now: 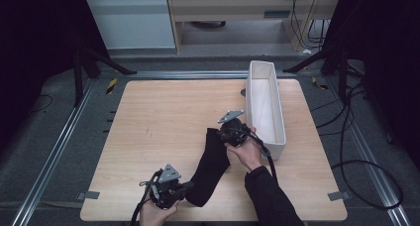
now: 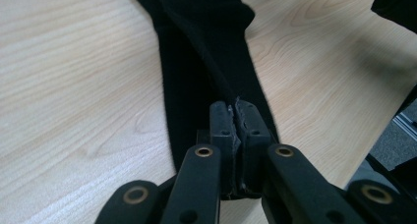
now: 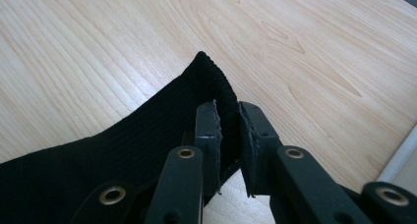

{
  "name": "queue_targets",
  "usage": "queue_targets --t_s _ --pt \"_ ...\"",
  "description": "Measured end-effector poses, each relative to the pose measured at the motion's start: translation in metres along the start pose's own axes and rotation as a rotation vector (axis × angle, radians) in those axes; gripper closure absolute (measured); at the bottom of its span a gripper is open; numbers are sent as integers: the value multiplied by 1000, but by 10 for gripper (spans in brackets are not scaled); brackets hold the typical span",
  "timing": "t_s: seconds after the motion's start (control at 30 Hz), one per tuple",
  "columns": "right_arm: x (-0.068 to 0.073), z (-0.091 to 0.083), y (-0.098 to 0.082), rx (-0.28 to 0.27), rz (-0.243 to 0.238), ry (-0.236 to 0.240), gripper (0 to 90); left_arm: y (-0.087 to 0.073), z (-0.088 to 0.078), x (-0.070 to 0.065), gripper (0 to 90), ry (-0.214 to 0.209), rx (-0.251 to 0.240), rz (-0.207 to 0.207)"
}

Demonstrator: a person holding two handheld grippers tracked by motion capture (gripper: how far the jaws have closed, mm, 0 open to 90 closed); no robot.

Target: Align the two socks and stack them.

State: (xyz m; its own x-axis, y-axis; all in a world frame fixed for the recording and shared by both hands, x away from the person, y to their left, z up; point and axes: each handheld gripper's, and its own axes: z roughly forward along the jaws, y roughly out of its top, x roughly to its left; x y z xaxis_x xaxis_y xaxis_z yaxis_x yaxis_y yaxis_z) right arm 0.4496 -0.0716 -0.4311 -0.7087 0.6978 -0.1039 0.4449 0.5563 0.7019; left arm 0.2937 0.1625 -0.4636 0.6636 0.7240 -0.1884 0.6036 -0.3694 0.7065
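A black sock (image 1: 211,161) lies stretched along the wooden table (image 1: 158,112), from near the front edge up toward the middle. My left gripper (image 1: 190,187) is at its near end, and in the left gripper view the jaws (image 2: 235,105) are shut on a pinched fold of the sock (image 2: 196,62). My right gripper (image 1: 221,135) is at the far end. In the right gripper view its pads (image 3: 227,107) stand a little apart with the ribbed cuff (image 3: 123,150) caught between them, the cuff's edge rising past the fingertips.
A long white open bin (image 1: 274,147) stands on the right side of the table, just right of my right hand. A sleeved forearm (image 1: 270,196) comes in from the bottom. Black cables (image 1: 346,161) lie on the floor to the right.
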Motion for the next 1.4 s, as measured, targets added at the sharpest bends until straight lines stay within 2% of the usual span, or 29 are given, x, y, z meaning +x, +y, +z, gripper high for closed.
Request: queue_targets --t_s 0.17,0.37,0.5,0.67,0.8,0.93,0.97,1.1,1.23,1.33,1.37,1.4 --pt "6 12 -1 33 -22 -23 796 -3 6 3 864 -4 17 -14" --pt "9 25 -5 30 -16 -27 792 -2 7 3 864 7 17 -1" --pt "11 35 -8 38 -7 -51 789 -4 11 7 863 23 32 2" --pt "11 50 -15 55 18 -71 779 -6 14 8 861 21 47 -1" --pt "10 56 -20 66 40 -77 708 -8 17 10 844 28 59 -6" --pt "10 41 -16 -15 31 -79 614 -9 18 12 782 47 62 0" --pt "11 32 -14 -45 27 -66 607 -10 18 12 764 47 60 1" --pt "15 9 -14 -95 31 -10 608 -10 17 12 736 59 60 9" --pt "23 -12 -32 -113 47 66 640 -10 16 12 738 61 55 11" --pt "29 -20 -50 -112 56 101 647 -10 16 12 740 63 55 18" --pt "33 -24 -62 -106 54 106 649 -10 16 12 755 63 58 24" --pt "33 -24 -62 -106 54 106 649 -10 16 12 755 65 58 25"
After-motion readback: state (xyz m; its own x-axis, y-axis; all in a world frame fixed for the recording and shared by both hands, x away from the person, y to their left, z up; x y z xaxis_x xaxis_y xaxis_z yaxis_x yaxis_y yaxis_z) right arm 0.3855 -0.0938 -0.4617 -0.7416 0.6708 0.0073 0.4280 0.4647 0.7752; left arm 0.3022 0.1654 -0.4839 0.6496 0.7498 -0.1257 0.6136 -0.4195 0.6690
